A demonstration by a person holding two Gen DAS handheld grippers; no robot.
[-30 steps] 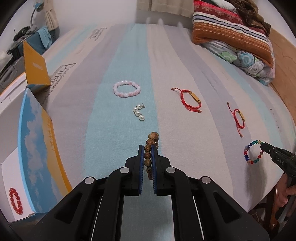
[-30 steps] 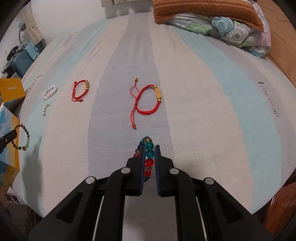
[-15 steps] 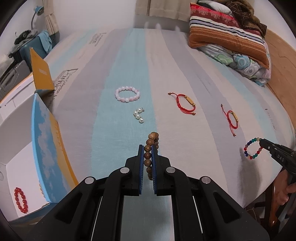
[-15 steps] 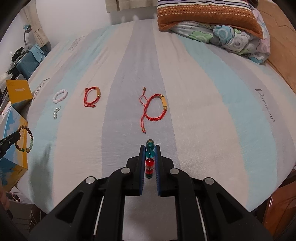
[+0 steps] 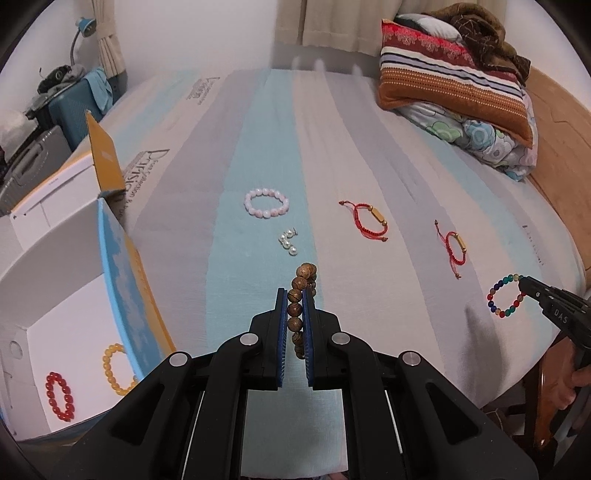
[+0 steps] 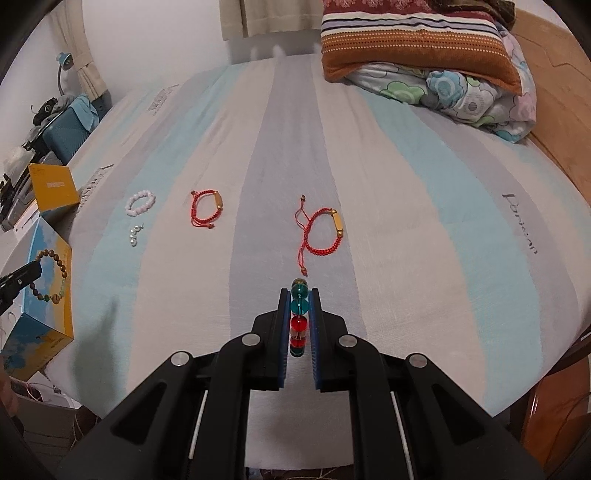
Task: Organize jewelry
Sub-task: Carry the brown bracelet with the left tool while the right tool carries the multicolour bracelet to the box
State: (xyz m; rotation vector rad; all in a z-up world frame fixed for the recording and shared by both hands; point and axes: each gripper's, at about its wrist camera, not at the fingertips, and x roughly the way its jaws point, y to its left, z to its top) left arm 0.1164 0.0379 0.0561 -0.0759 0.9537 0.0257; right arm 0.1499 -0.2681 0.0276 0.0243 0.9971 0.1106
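My left gripper [image 5: 294,295] is shut on a brown wooden bead bracelet [image 5: 302,286] and holds it above the striped bed, beside the open white box [image 5: 40,306]. My right gripper [image 6: 299,295] is shut on a multicoloured glass bead bracelet [image 6: 298,306], also lifted off the bed. A pink bead bracelet [image 5: 266,202], a pearl piece [image 5: 288,242] and two red cord bracelets [image 5: 367,218] [image 5: 454,246] lie on the bed. A red bead bracelet [image 5: 59,400] and a yellow one [image 5: 114,369] lie in the box.
The box's blue and yellow lid [image 5: 125,291] stands up at the bed's left edge. Pillows and a folded quilt [image 5: 458,96] lie at the far right. A wooden bed frame [image 5: 554,140] runs along the right. Clutter and a lamp [image 5: 79,33] stand at the far left.
Both grippers have risen and pulled back from the bed with their bracelets. The left gripper has shifted towards the box, so more of the box's inside shows.
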